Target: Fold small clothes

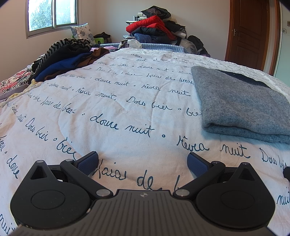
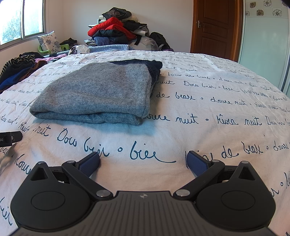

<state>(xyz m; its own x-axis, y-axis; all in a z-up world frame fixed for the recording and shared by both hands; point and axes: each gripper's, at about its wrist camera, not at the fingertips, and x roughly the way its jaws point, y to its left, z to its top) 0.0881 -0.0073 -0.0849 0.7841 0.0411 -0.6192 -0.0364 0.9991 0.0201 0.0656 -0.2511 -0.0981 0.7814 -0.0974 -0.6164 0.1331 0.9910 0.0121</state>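
A folded grey knit garment (image 1: 241,105) lies on the white quilt with blue script (image 1: 126,109), to the right in the left wrist view and ahead left in the right wrist view (image 2: 97,94). A dark folded garment (image 2: 145,66) lies under its far end. My left gripper (image 1: 143,163) is open and empty, low over the quilt, left of the grey garment. My right gripper (image 2: 143,162) is open and empty, low over the quilt, nearer than the grey garment and a little to its right.
A heap of unfolded clothes (image 1: 68,58) lies at the bed's left side. A tall pile of jackets with a red one (image 1: 154,29) stands beyond the bed's far edge. A wooden door (image 2: 215,27) is at the right. A window (image 1: 50,16) is at the left.
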